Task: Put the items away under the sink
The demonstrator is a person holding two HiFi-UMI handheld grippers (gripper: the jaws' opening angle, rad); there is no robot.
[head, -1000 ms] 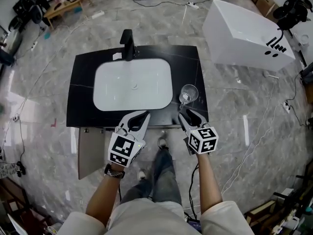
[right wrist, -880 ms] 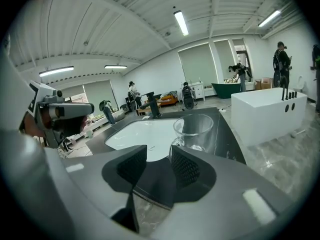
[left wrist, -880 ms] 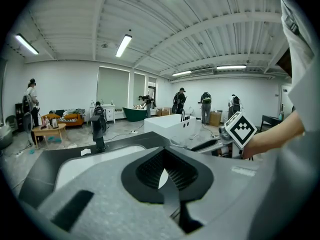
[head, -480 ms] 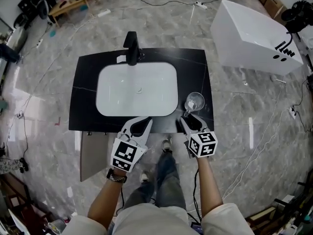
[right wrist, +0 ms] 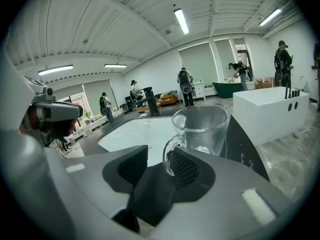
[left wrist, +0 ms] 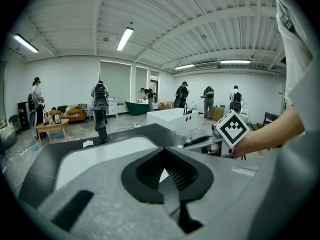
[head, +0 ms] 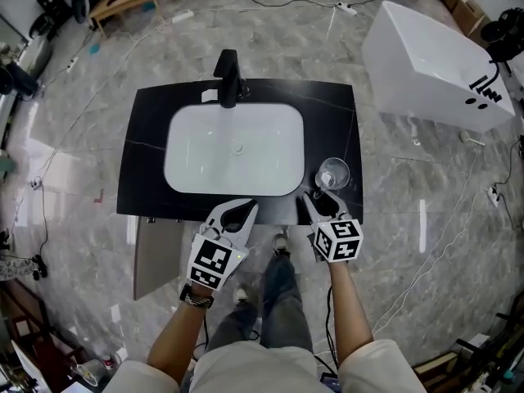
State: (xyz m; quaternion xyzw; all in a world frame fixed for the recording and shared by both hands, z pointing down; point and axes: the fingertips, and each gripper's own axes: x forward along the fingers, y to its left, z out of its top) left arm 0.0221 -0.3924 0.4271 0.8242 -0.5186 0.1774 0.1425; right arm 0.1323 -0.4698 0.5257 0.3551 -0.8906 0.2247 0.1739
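- Clear glass mug [head: 332, 173] is standing upright on the black bench [head: 139, 178], at its near right corner, just right of the white sink basin [head: 233, 150].
- Right gripper [head: 318, 200] is hovering at the bench's near edge and pointing at the mug. Its jaws are standing apart. In the right gripper view the mug's handle is sitting just beyond the tips, close to the right-hand pad, not clamped.
- Left gripper [head: 237, 210] is hanging over the basin's near rim, jaws apart, nothing between them.
- Cabinet door [head: 155, 256] below the bench's near left is looking swung open, so the space under the sink seems to be standing ready.
- Step in hand, as I am reading it: closing in on the mug for a pick-up; the mug is not yet lifted.
- Next move is calling for easing the right jaws forward round the handle or the wall and closing gently, since smooth glass is likely slippery. After that comes lifting it clear of the bench and carrying it down and left toward the opening.
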